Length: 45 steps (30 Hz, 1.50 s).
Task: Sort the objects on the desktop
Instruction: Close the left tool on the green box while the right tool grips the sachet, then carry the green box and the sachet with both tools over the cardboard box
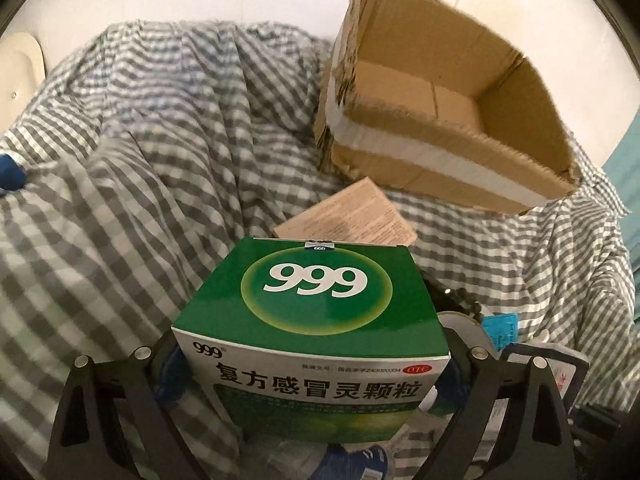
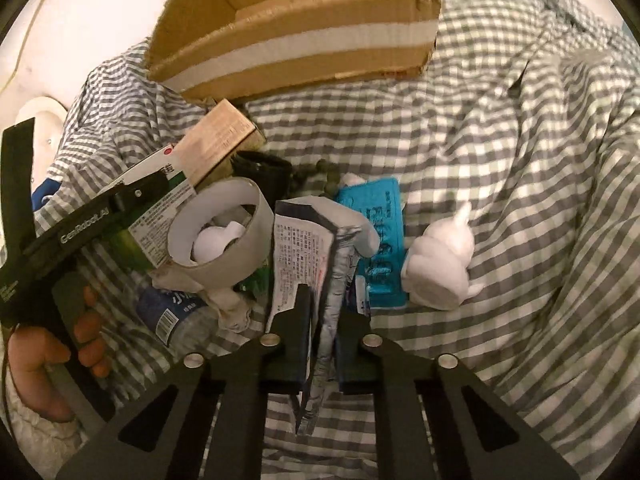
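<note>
Green medicine box [image 1: 316,316] is held between wide left gripper [image 1: 312,360] jaws; flat printed packet [image 2: 320,280] is pinched in narrow right gripper [image 2: 322,332] jaws; cardboard box [image 1: 452,120] is set far right.

Right tongs [image 2: 322,332] pinch, apparently, flattened carton [image 2: 310,248].

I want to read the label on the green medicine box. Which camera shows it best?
The left wrist view: the green medicine box fills the foreground, top and front print facing the camera. The right wrist view catches only a sliver of it behind the left tool.
</note>
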{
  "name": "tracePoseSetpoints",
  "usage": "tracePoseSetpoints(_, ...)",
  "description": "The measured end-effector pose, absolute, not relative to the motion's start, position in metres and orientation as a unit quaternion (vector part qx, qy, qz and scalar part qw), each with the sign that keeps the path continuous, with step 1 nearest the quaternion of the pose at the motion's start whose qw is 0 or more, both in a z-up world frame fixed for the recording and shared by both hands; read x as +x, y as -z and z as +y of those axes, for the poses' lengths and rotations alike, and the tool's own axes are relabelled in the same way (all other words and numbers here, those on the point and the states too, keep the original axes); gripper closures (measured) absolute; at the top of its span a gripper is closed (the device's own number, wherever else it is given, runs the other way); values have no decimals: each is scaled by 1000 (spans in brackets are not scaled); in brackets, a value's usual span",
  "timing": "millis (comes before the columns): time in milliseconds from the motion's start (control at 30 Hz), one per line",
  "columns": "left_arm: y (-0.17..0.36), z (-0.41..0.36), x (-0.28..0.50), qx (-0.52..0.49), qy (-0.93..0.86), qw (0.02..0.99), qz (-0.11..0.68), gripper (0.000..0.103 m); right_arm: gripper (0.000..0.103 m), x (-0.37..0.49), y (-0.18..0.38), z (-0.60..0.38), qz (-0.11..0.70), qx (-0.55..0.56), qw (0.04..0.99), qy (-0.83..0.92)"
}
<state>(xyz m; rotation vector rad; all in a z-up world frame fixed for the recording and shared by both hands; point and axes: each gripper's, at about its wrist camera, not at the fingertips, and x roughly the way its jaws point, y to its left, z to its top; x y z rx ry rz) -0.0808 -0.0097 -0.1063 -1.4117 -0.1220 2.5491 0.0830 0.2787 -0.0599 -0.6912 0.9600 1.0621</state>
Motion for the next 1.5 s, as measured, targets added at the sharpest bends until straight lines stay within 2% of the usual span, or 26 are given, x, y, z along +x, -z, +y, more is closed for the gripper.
tracePoseSetpoints(267,75,-25,-56,-438,-888,127,-49,7,96,57,28,263,343,-333,736,-478)
tracePoseSetpoints(633,16,-24,-10,-358,-920,157,-17,7,96,17,-15,231,251,-332,766,-490)
tracePoseSetpoints(1133,-37,-10,-7,-298,-932,205,14,7,96,7,-76,236,205,-299,769,-526)
tracePoseSetpoints(1500,-33,13,-48,-300,-927,226,21,6,96,30,-91,280,196,-305,764,-533)
